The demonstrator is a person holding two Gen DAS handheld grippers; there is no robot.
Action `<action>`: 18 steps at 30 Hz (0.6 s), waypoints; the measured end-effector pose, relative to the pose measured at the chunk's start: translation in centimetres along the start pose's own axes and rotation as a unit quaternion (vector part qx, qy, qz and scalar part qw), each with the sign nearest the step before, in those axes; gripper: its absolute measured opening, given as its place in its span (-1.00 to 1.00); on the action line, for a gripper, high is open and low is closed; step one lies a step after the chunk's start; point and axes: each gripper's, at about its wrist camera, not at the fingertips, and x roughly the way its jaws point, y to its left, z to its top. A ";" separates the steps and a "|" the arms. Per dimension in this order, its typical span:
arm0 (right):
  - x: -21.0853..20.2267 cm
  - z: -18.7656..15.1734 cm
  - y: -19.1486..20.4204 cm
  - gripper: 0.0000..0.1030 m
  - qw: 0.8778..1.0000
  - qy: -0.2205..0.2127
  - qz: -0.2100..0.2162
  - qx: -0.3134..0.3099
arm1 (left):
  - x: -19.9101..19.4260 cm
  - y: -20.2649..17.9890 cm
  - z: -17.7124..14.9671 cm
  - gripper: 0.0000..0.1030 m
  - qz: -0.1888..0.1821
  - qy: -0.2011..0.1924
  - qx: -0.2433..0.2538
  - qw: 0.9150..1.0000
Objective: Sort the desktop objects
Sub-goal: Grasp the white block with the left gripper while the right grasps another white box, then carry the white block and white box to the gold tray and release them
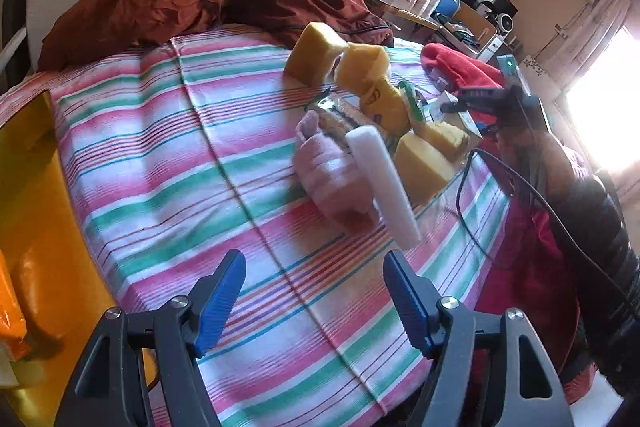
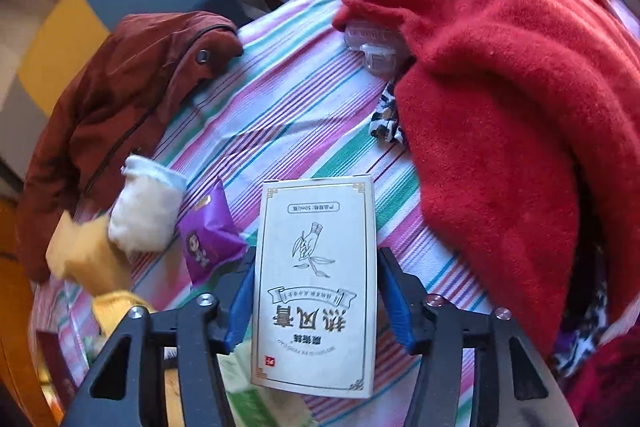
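Note:
In the right wrist view a white printed box (image 2: 316,283) stands between my right gripper's (image 2: 316,267) blue pads, which press on its two long sides. Beside it lie a purple packet (image 2: 208,239), a small white pouch (image 2: 144,207) and yellow sponges (image 2: 88,251). My left gripper (image 1: 314,259) hangs open over the striped cloth (image 1: 160,155) with nothing between its fingers. Ahead of it sits a pile: a pink rolled cloth (image 1: 332,167), a white foam stick (image 1: 384,179) and several yellow sponge blocks (image 1: 320,53). The right gripper (image 1: 476,99) shows at the pile's far side.
A brown jacket (image 1: 200,3) lies along the far edge of the striped surface. A red fleece (image 2: 500,87) covers the right side, with a clear plastic clip (image 2: 372,43) under its edge. A yellow box wall (image 1: 36,227) stands at the left. A black cable (image 1: 520,195) runs past the pile.

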 end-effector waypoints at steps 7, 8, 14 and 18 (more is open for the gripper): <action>-1.2 -1.4 0.2 0.03 0.998 -0.042 0.002 -0.050 | 2.3 -3.3 2.0 0.19 -0.004 0.010 0.023 1.000; -1.6 -1.3 0.3 0.03 0.997 -0.050 0.006 -0.051 | 2.7 -3.7 2.3 0.16 -0.009 0.014 0.020 1.000; -2.4 -1.3 0.3 0.03 0.996 -0.069 0.034 -0.044 | 4.7 -5.9 2.9 0.07 -0.007 0.022 0.010 1.000; -2.6 -1.2 1.0 0.03 0.995 -0.076 0.051 -0.047 | 5.8 -6.3 3.0 0.05 0.012 0.025 0.000 1.000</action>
